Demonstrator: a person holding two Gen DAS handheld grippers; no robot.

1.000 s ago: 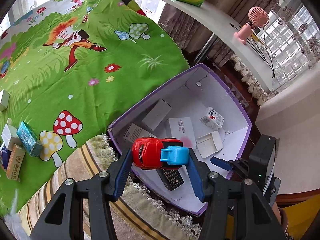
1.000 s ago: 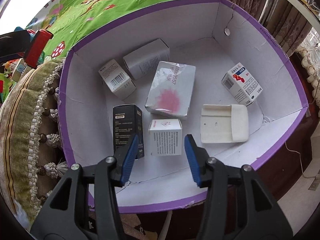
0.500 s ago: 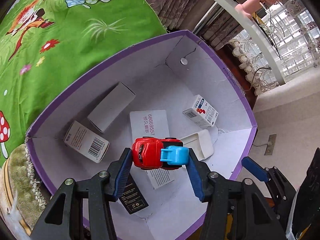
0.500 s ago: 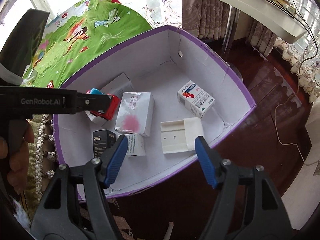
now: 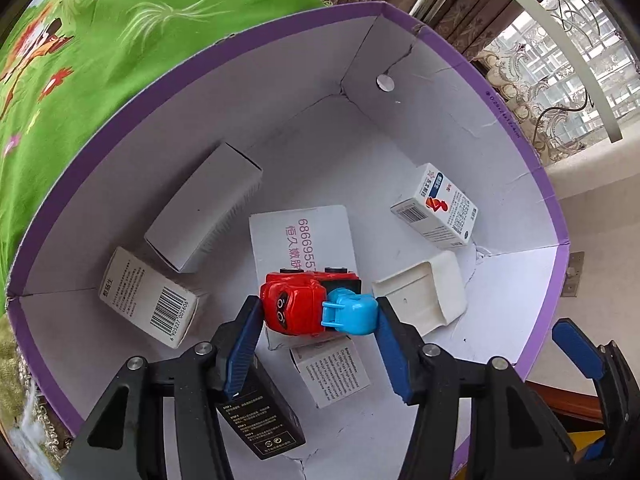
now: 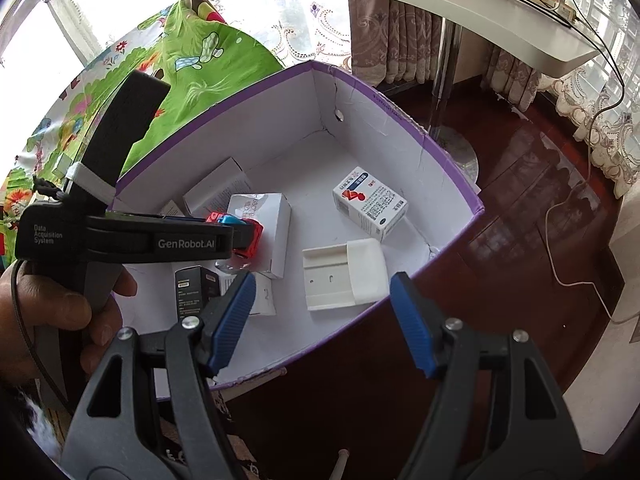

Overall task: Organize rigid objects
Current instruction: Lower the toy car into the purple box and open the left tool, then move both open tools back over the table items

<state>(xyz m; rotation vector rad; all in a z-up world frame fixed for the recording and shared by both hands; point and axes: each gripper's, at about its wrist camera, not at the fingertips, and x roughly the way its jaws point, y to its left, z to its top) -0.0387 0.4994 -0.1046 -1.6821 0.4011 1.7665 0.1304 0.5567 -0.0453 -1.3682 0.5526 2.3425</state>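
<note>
left hand-held gripper [image 5: 318, 316], clamped on the red and blue plastic toy car [image 5: 310, 304], has dropped from above the green cartoon-print cloth [image 5: 100, 40] to well inside the purple-rimmed white cardboard box [image 5: 516, 128], over the white carton with pink print [image 5: 300, 232]. right hand-held gripper [image 6: 322, 316] has just spread its jaws and backed off empty. release looks next.

Both wrist cams look steeply down, close; both see box [image 5: 516, 132] [image 6: 448, 152].
</note>
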